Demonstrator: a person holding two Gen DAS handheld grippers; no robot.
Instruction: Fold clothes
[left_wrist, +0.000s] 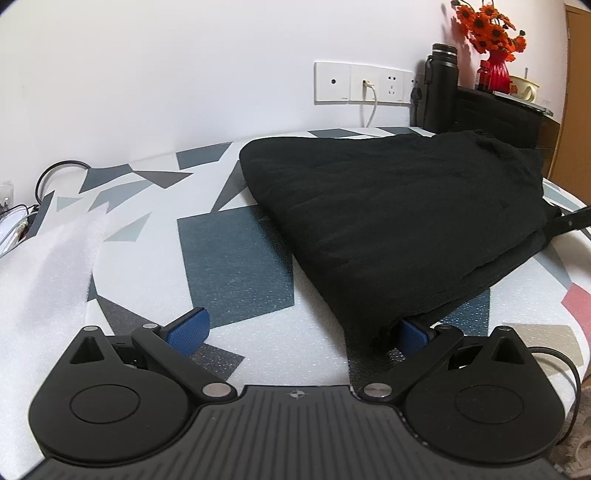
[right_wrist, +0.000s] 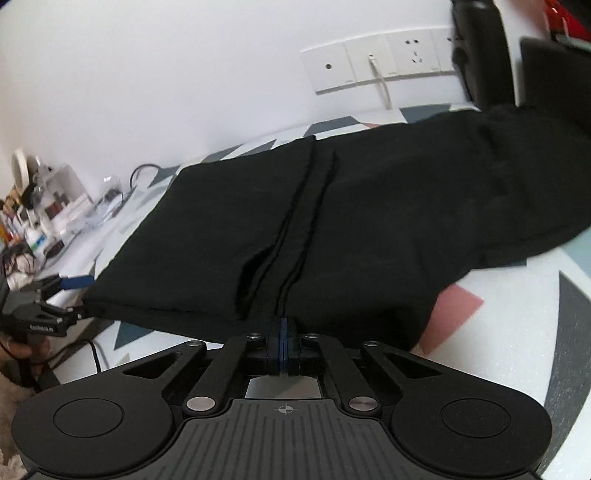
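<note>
Apparently knitted black garment, folded.

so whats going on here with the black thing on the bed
A person is folding a black garment on a patterned bed cover, one hand-held gripper in each hand. The right hand-held gripper is shut on the garment's near edge. The left hand-held gripper is open at a corner, one finger tucked under the cloth, nothing pinched yet.

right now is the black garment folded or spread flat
Folded: the black garment lies doubled on the patterned cover, stacked layers showing along its near edge.
</note>
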